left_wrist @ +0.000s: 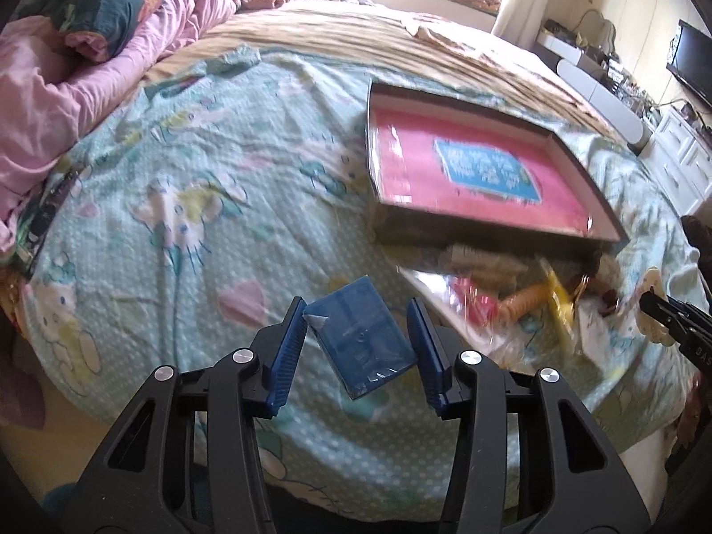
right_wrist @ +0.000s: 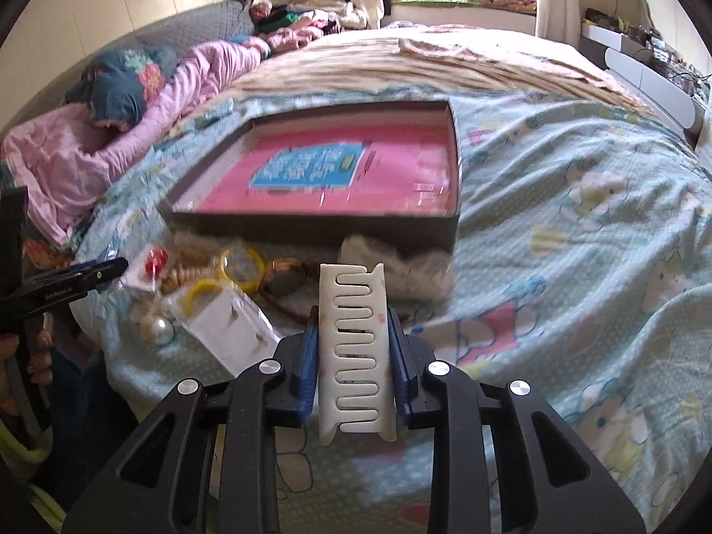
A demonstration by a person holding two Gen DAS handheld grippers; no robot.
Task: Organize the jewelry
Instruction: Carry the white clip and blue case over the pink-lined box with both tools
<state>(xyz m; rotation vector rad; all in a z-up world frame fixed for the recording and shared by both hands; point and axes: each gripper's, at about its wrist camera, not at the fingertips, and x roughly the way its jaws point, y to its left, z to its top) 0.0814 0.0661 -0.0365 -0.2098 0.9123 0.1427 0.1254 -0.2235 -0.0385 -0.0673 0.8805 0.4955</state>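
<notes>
Comb clip (right_wrist: 358, 347): white, toothed, upright, just in front of the shallow box (right_wrist: 311, 218).
Right gripper (right_wrist: 356, 333): clenched on the comb clip.
Blue packet (left_wrist: 360, 333): tilted, left of the box.
Left gripper (left_wrist: 356, 325): pads grasp the packet's corners.
Jewelry pile (right_wrist: 213, 280): against the box's near wall.

Print on the blue label (right_wrist: 307, 167) inside the box (right_wrist: 311, 218) is smeared, unreadable. The jewelry pile (left_wrist: 525, 302) at four o'clock in the left view is a blur, its far side tucked behind the box edge. The left claw (right_wrist: 89, 273) is cut off at nine o'clock in the right view.
</notes>
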